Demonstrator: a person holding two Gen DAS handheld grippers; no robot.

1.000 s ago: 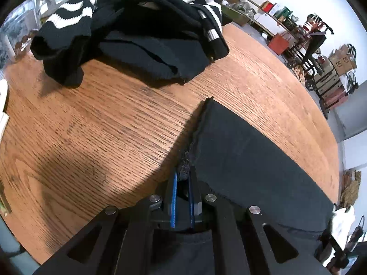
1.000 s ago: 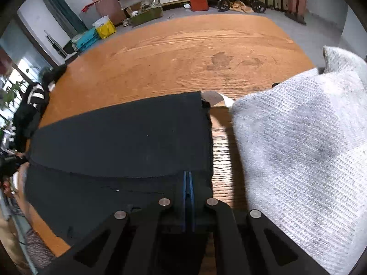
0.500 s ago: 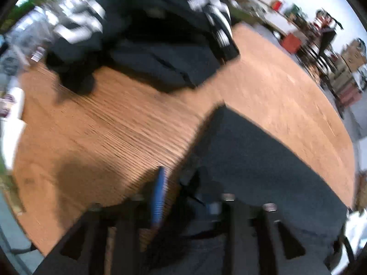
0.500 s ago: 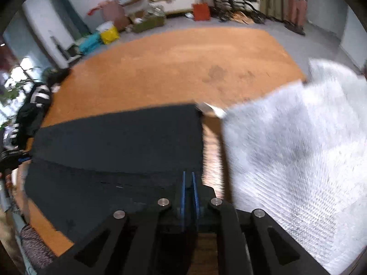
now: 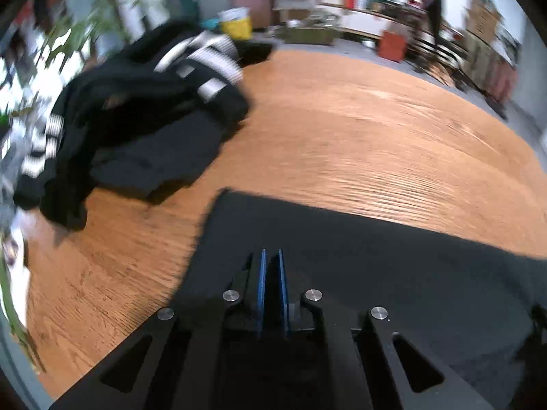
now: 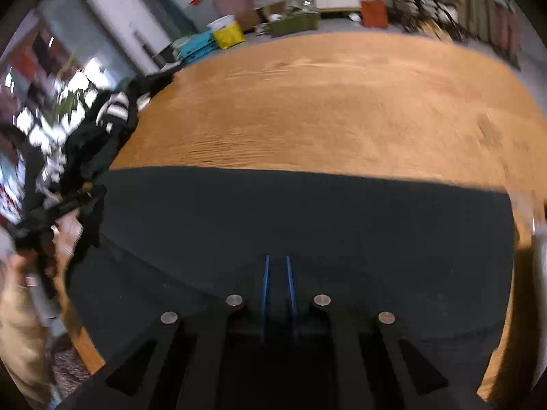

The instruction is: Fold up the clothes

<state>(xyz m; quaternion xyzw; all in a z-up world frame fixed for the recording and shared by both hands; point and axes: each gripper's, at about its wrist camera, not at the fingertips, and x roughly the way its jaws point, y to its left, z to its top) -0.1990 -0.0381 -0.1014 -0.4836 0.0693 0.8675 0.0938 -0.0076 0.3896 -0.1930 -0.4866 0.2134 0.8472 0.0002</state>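
A dark garment (image 5: 376, 273) lies flat and folded on the wooden table (image 5: 342, 136). In the left wrist view my left gripper (image 5: 271, 251) hangs over the cloth, just inside its near left corner. Its jaws are closing, with a slim gap between the blue pads and no fold visibly pinched. In the right wrist view my right gripper (image 6: 277, 257) is over the same dark garment (image 6: 307, 212), near the curved edge of its upper layer. Its jaws are also closing, a narrow slit remains, and no cloth is seen gripped. Both views are motion-blurred.
A heap of black and white striped clothes (image 5: 143, 109) sits at the table's far left, also seen as the striped heap (image 6: 102, 136). A white knit (image 6: 540, 256) shows at the right edge. A person's hand (image 6: 68, 235) is at the left. Boxes and furniture stand beyond the table (image 6: 324, 102).
The left jaws opened, let go of the garment's corner, then narrowed again further in over the cloth. The right gripper slid left, away from the white knit, and its pads parted slightly.
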